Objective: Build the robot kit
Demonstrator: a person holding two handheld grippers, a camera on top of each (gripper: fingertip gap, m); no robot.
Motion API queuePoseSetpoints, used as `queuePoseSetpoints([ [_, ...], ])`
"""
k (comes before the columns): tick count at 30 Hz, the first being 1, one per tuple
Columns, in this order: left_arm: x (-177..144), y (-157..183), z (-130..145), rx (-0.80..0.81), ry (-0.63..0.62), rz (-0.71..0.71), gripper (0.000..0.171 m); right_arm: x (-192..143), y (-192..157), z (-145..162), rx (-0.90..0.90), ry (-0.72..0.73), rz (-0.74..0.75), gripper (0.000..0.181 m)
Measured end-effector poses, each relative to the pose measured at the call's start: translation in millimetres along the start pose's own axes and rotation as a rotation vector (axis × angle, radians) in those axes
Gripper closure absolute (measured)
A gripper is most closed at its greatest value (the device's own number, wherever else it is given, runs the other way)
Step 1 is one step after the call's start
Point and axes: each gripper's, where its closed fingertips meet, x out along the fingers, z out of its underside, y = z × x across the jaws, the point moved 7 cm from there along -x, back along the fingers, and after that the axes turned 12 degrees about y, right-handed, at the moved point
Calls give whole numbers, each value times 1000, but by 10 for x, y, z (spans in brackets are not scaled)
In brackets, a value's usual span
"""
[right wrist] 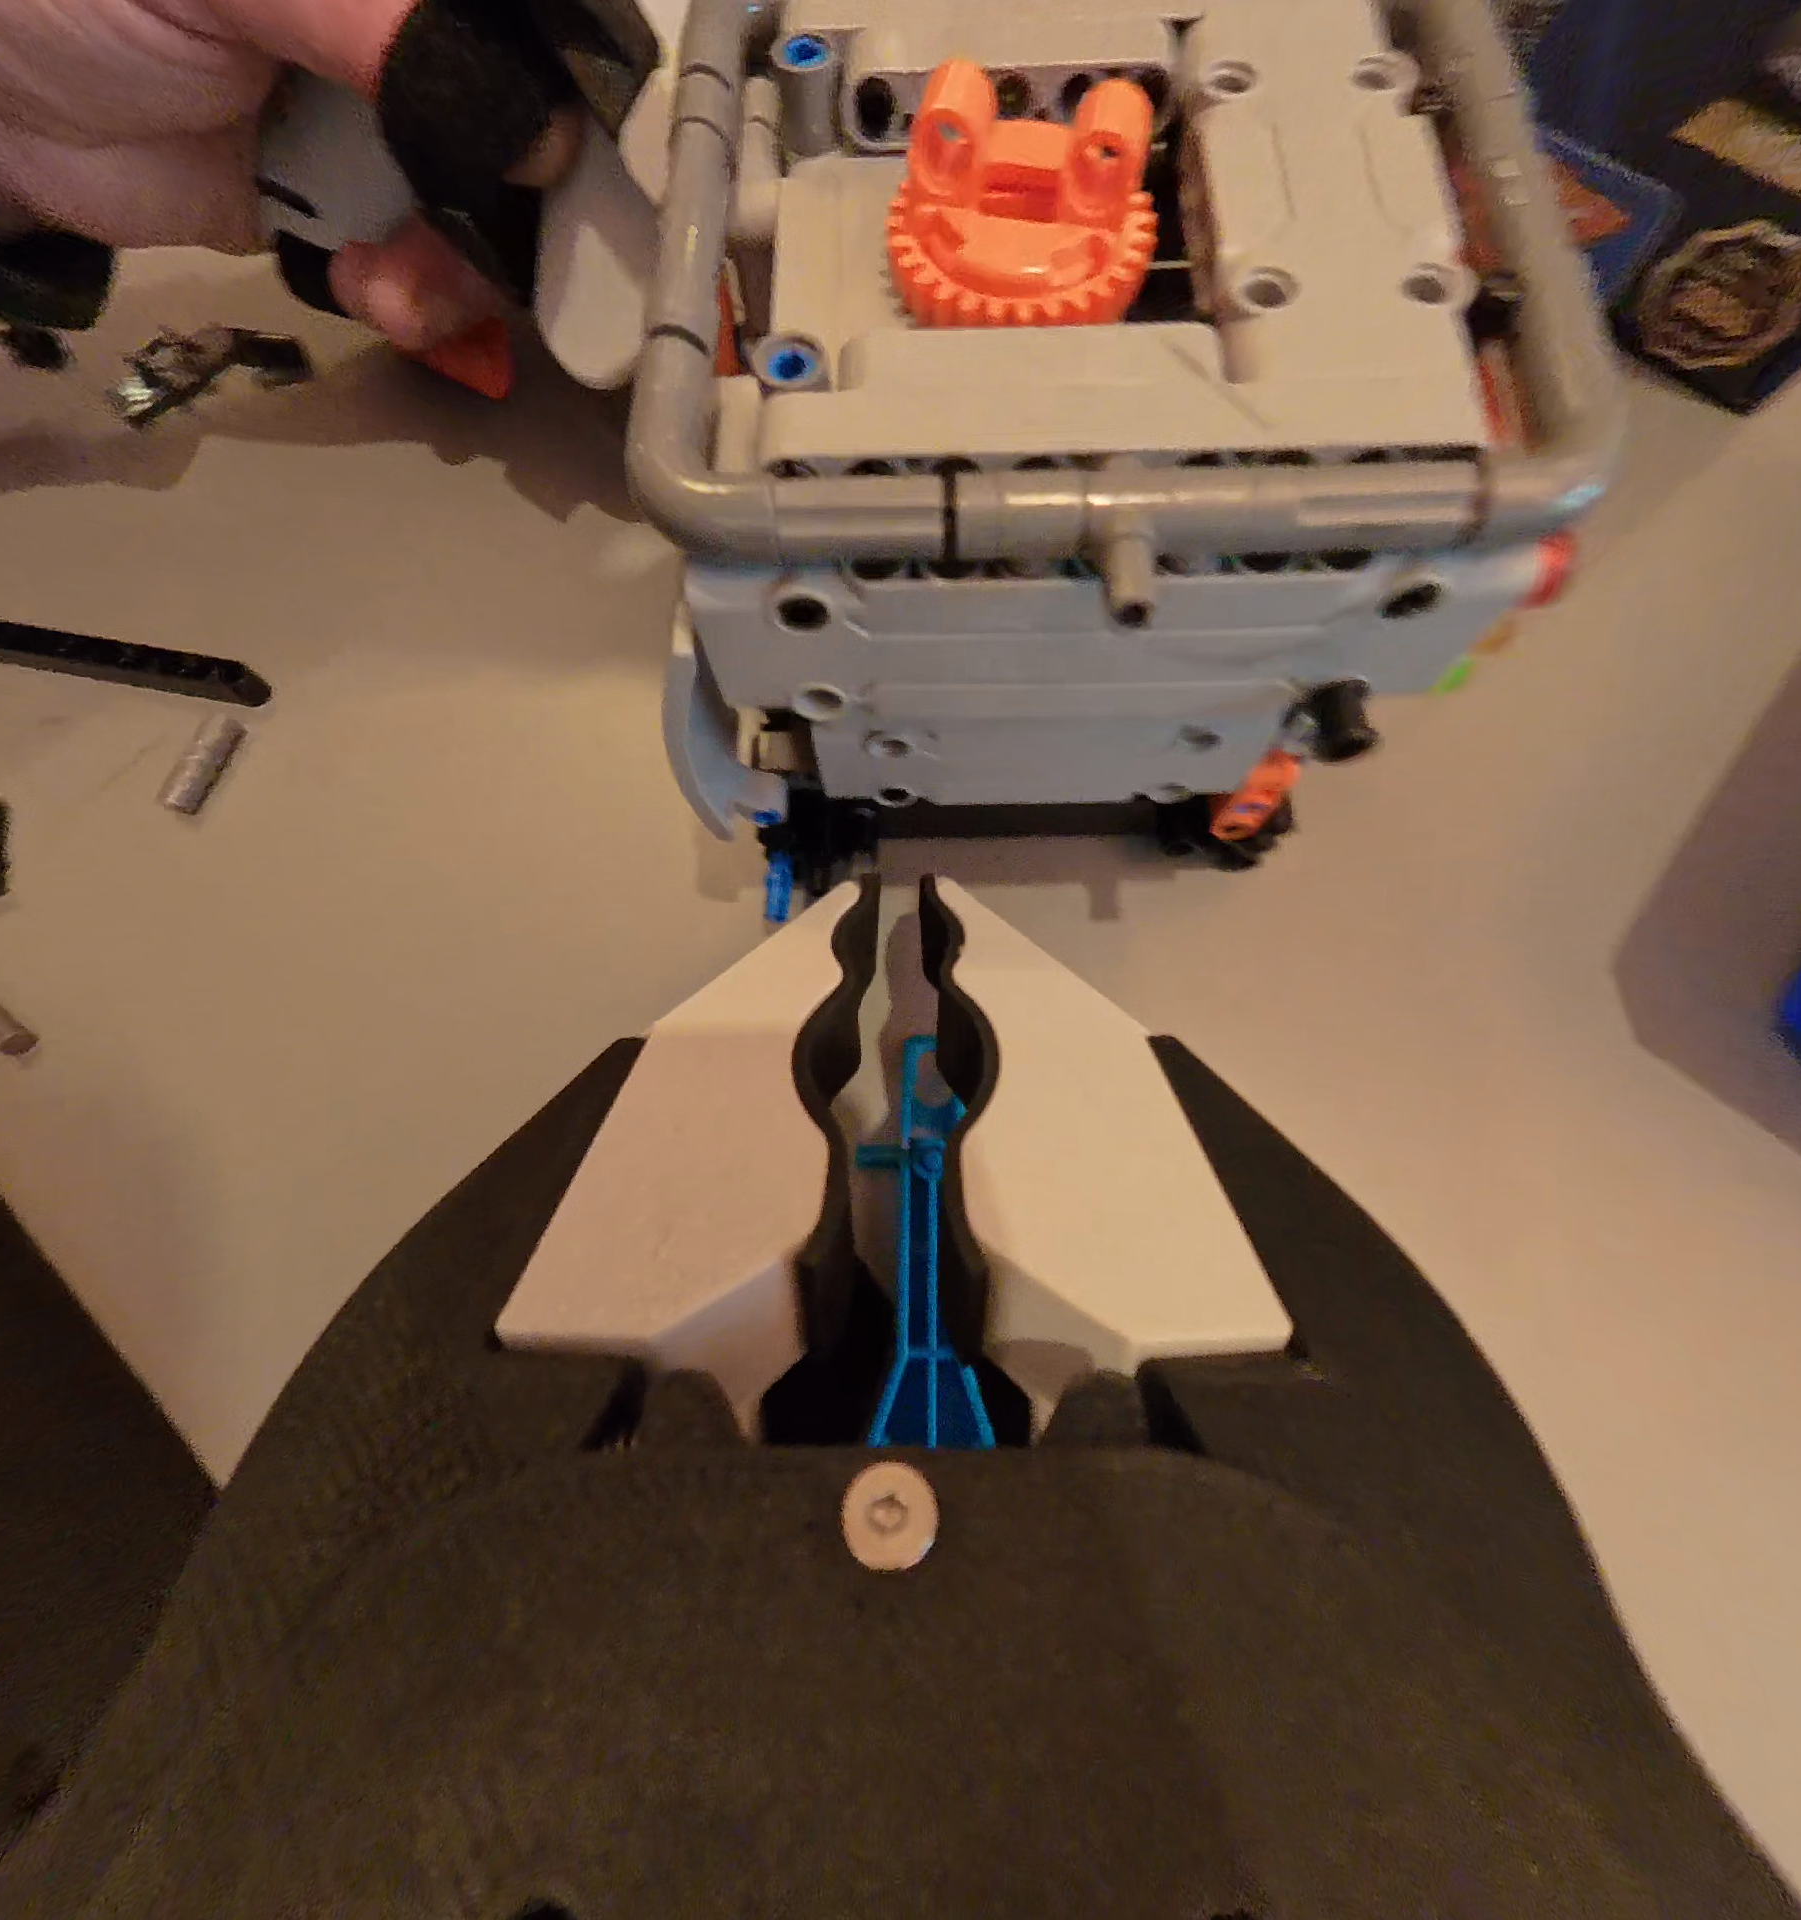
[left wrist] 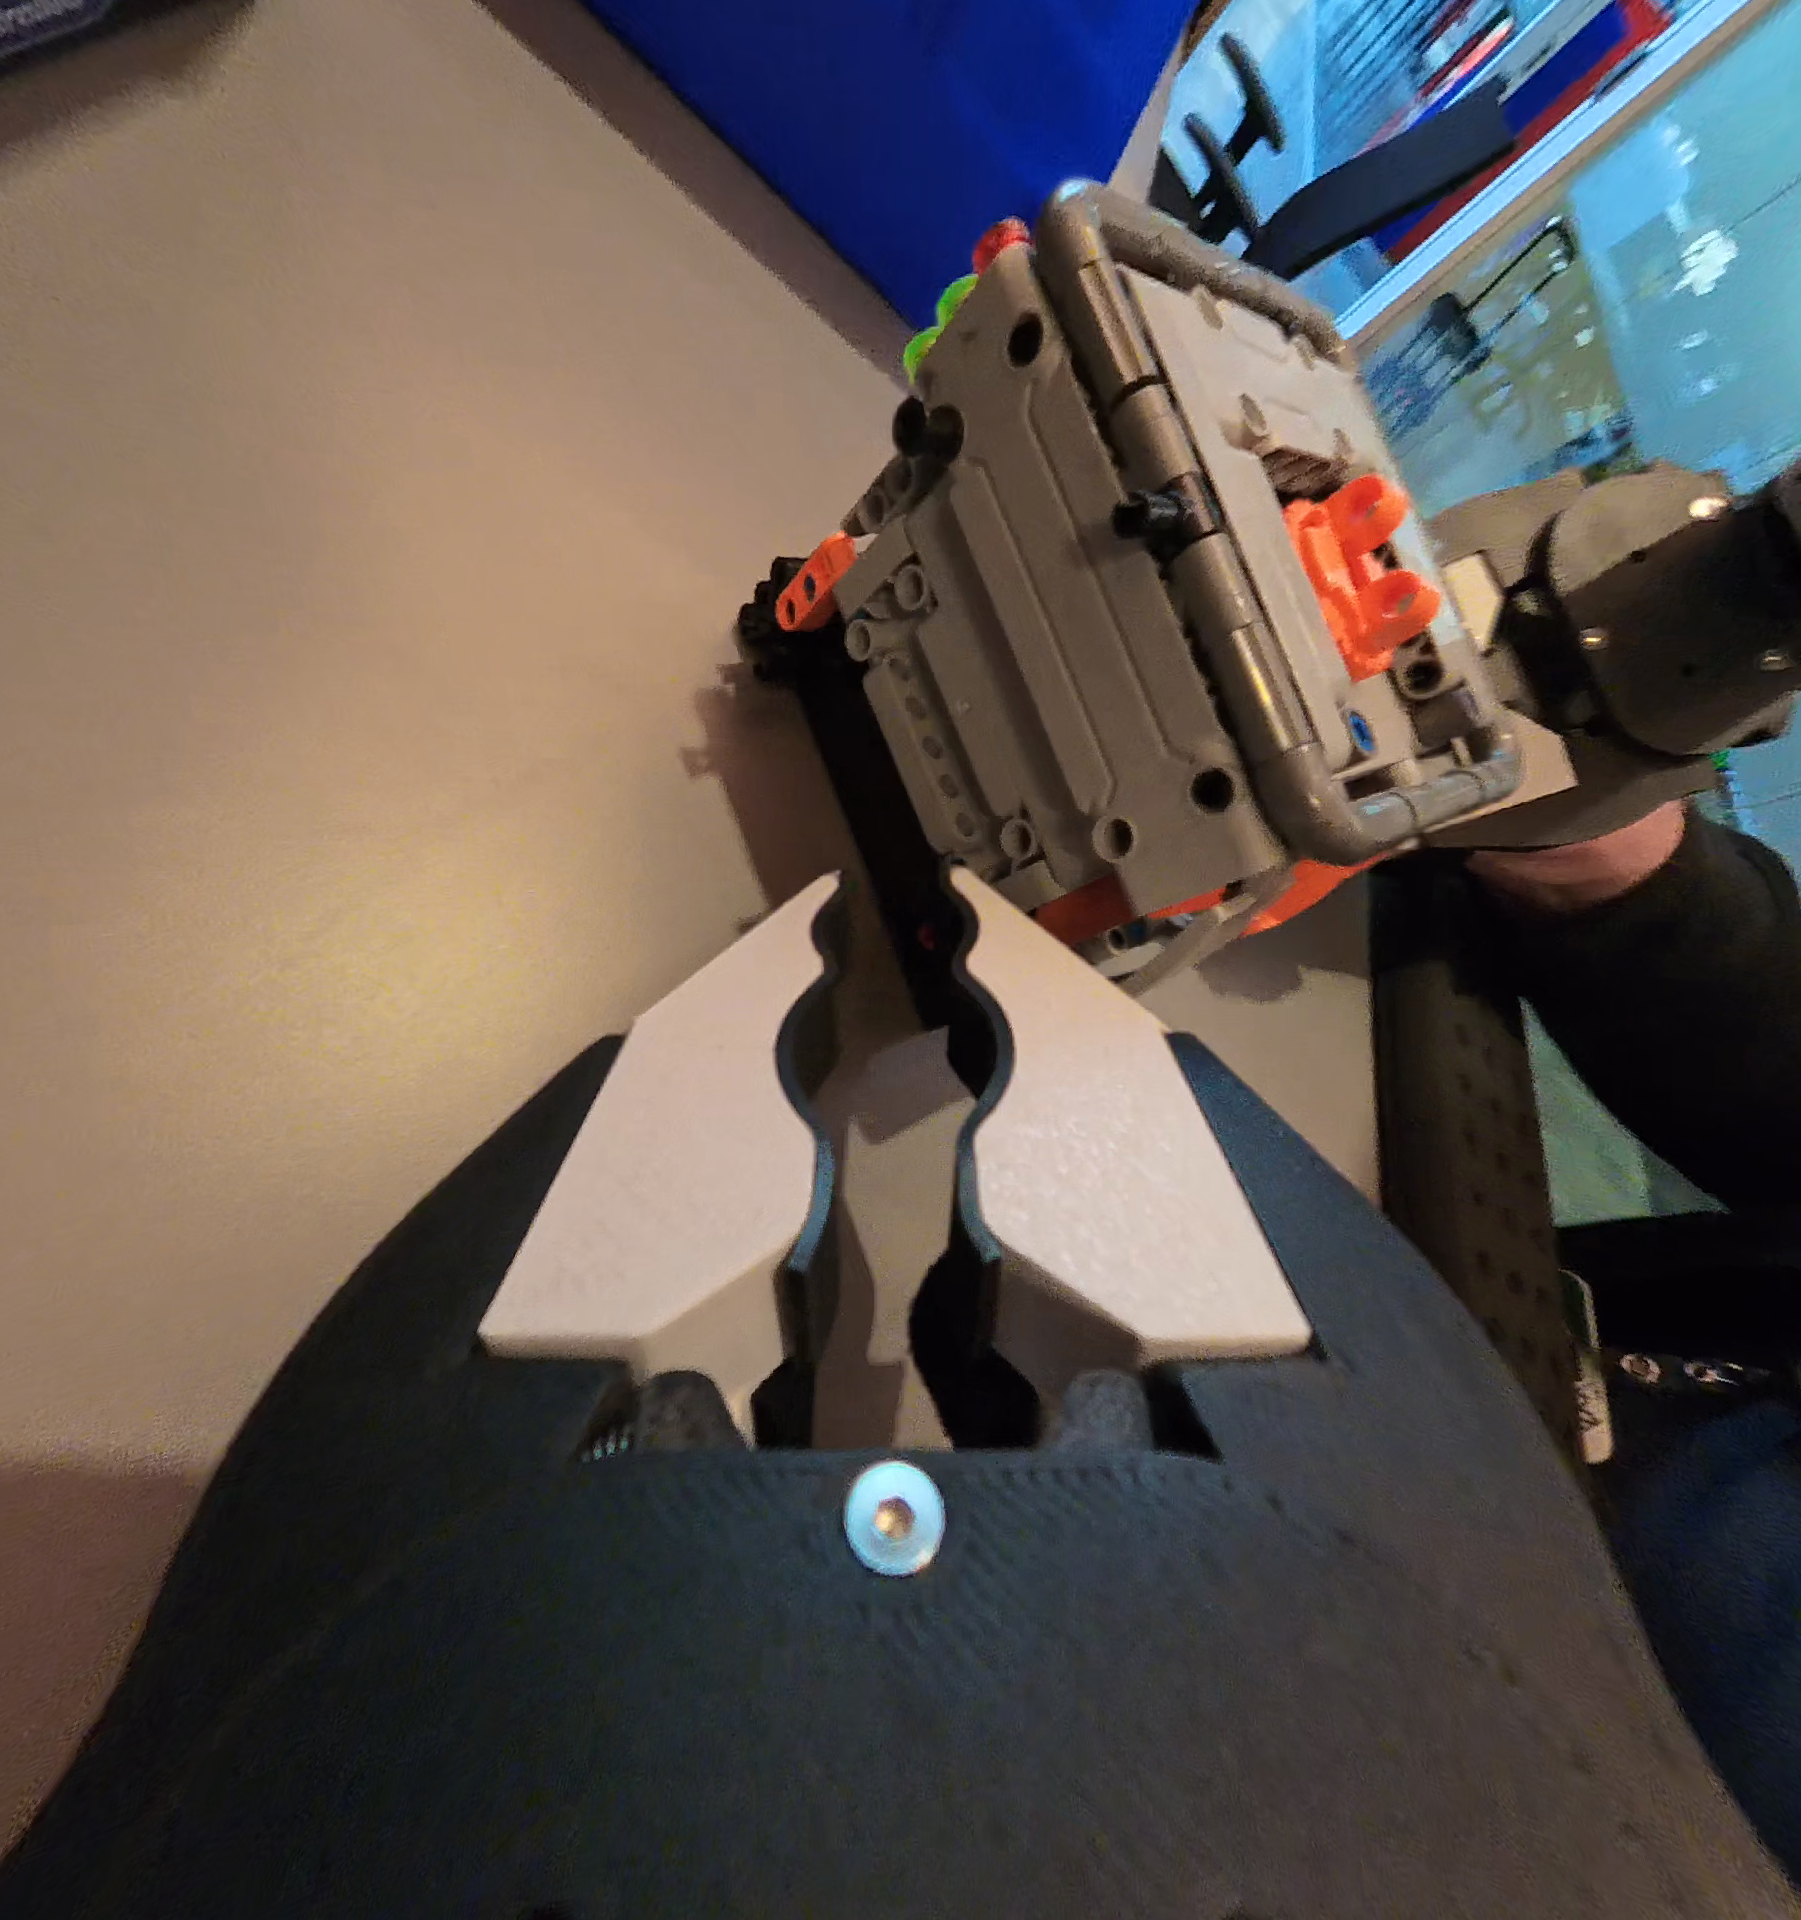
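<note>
Left wrist view: my left claw (left wrist: 894,894) has its jaws close together around a black beam (left wrist: 880,831) at the base of the grey brick-built model (left wrist: 1114,582), which stands on the beige surface (left wrist: 356,727).

Right wrist view: my right claw (right wrist: 901,883) is clamped on a blue plastic piece (right wrist: 922,1247), just before the model (right wrist: 1083,416). Loose parts lie toward the surface's left edge.

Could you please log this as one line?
left claw: at black beam, grip unclear | right claw: shut on blue piece
</note>
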Motion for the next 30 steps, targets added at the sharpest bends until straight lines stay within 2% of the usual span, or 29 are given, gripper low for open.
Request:
queuePoseSetpoints([
  [3, 52, 8, 31, 10, -31, -9, 163, 91, 3, 8, 25, -9, -74, 177],
  [7, 77, 24, 42, 13, -41, -9, 169, 116, -11, 10, 44, -22, -101, 179],
  [17, 161, 69, 111, 43, -97, -32, 171, 83, 9, 32, 110, -17, -116, 180],
  [22, 17, 26, -18, -14, -11, -16, 165, 55, 38, 48, 132, -12, -129, 179],
  [24, 33, 40, 13, -7, -34, -13, 161, 72, 33, 43, 126, -16, -131, 179],
  [30, 114, 74, 77, -14, -55, -1, 171, 96, 22, 46, 132, -20, -137, 181],
])
